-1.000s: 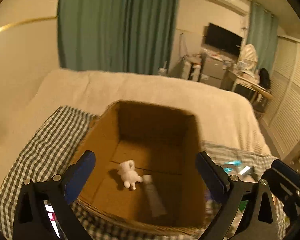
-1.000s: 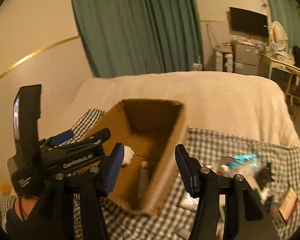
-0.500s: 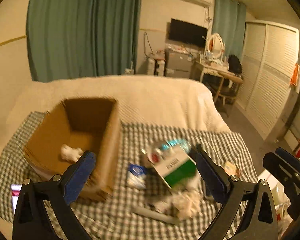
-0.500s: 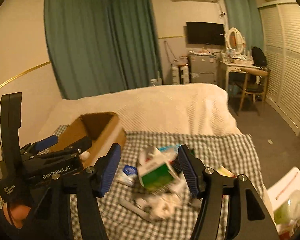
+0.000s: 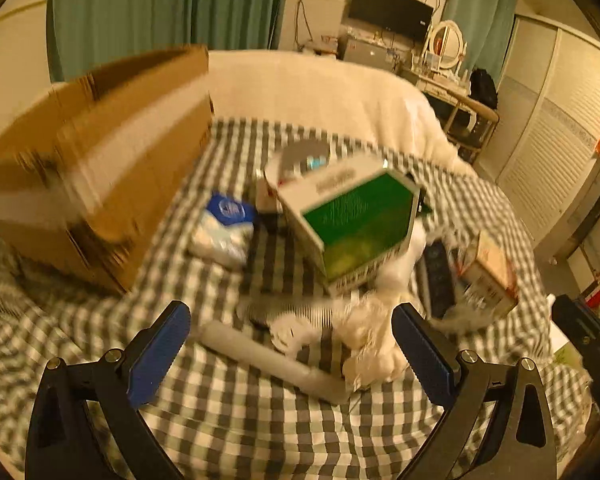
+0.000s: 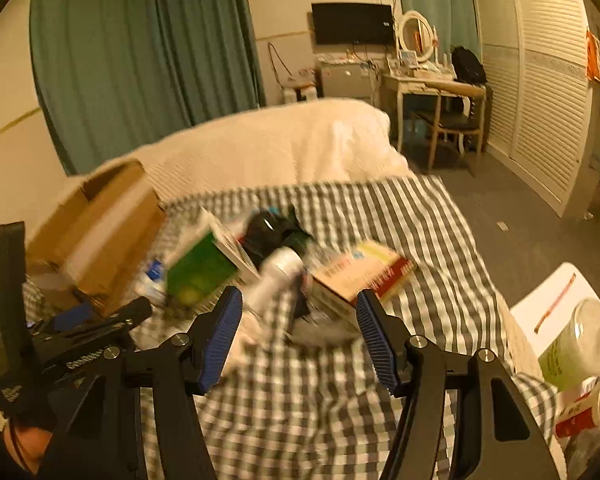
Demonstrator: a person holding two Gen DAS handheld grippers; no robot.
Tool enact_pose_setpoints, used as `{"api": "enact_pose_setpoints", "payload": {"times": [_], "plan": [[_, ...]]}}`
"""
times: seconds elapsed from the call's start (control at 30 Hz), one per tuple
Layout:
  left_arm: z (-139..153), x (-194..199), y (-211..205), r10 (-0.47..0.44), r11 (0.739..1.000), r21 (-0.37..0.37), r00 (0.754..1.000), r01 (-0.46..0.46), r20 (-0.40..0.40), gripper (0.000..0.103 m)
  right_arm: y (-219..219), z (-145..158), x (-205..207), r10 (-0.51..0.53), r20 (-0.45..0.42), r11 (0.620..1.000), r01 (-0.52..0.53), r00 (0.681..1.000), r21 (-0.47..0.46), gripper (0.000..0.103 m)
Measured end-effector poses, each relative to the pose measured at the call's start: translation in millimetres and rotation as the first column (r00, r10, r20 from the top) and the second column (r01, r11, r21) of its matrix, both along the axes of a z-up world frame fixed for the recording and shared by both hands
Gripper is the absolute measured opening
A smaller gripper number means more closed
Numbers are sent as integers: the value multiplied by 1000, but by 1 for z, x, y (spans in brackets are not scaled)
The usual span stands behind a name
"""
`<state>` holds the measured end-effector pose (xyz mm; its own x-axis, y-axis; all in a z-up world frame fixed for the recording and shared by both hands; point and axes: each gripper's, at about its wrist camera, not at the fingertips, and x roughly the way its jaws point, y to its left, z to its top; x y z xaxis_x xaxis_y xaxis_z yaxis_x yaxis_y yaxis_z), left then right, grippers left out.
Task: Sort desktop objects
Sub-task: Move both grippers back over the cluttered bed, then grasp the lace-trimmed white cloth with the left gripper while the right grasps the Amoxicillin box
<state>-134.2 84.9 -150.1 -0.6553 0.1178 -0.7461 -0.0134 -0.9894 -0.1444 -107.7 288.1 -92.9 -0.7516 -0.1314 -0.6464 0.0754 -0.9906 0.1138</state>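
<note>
A cardboard box [image 5: 96, 160] stands on the checked cloth at the left; it also shows in the right wrist view [image 6: 96, 236]. Right of it lies a pile: a green and white carton [image 5: 356, 224], a blue and white packet [image 5: 226, 228], a white tube [image 5: 272, 360], crumpled white tissue [image 5: 368, 340], a dark remote [image 5: 438, 276] and a small printed box [image 5: 488, 276]. My left gripper [image 5: 290, 354] is open and empty, low over the tube and tissue. My right gripper [image 6: 300, 336] is open and empty, near a white bottle [image 6: 276, 276] and a red and yellow box [image 6: 360, 276].
The checked cloth [image 5: 228, 432] covers a bed with a cream blanket [image 6: 268, 148] behind. A white side surface [image 6: 548, 312] at the right holds a jar and a cup. A desk and chair [image 6: 440, 96] stand beyond the bed.
Both grippers have swung right from over the cardboard box to the pile of objects and dropped closer to it. Both stayed open and empty.
</note>
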Motion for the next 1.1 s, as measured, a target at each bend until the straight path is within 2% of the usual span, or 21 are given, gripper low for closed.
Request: {"api": "enact_pose_setpoints", "payload": {"times": [0.13, 0.2, 0.27, 0.43, 0.53, 0.57, 0.6, 0.63, 0.67, 0.7, 0.8, 0.9, 1.1], "plan": [[-18, 6, 17, -25, 999, -25, 999, 25, -28, 103, 6, -38, -9, 0, 35, 1000, -1, 999, 28, 59], [-23, 6, 25, -47, 998, -48, 998, 45, -42, 103, 13, -54, -18, -7, 86, 1000, 6, 996, 3, 59], [-29, 2, 34, -59, 997, -58, 997, 57, -43, 103, 18, -62, -24, -20, 96, 999, 23, 995, -26, 59], [-42, -10, 43, -59, 998, -10, 998, 58, -22, 103, 29, -79, -43, -50, 107, 998, 53, 993, -28, 65], [-45, -15, 49, -67, 998, -10, 997, 67, -23, 93, 39, -87, -54, -83, 114, 995, 90, 990, -51, 66], [-45, -16, 51, -73, 997, -20, 997, 72, -22, 82, 43, -87, -58, -91, 113, 993, 99, 989, -64, 72], [-46, -17, 53, -79, 997, -27, 997, 78, -22, 65, 46, -87, -62, -100, 109, 991, 109, 989, -84, 75], [-47, -18, 55, -95, 995, -27, 995, 95, -18, 56, 49, -86, -67, -107, 98, 988, 117, 989, -99, 80], [-49, -20, 57, -115, 993, -25, 993, 115, -10, 36, 50, -86, -71, -111, 89, 987, 120, 990, -108, 80], [-51, -21, 59, -130, 991, -24, 992, 130, -5, 26, 51, -85, -77, -112, 81, 986, 121, 990, -117, 80], [-53, -22, 60, -151, 989, -12, 989, 150, -11, 18, 49, -87, -96, -109, 80, 983, 119, 991, -141, 83], [-53, -23, 59, -152, 988, -1, 988, 152, -15, 17, 47, -92, -110, -126, 97, 976, 141, 987, -165, 87], [-49, -24, 61, -150, 989, -6, 988, 150, -35, 16, 32, -90, -113, -123, 55, 978, 131, 991, -163, 101]]}}
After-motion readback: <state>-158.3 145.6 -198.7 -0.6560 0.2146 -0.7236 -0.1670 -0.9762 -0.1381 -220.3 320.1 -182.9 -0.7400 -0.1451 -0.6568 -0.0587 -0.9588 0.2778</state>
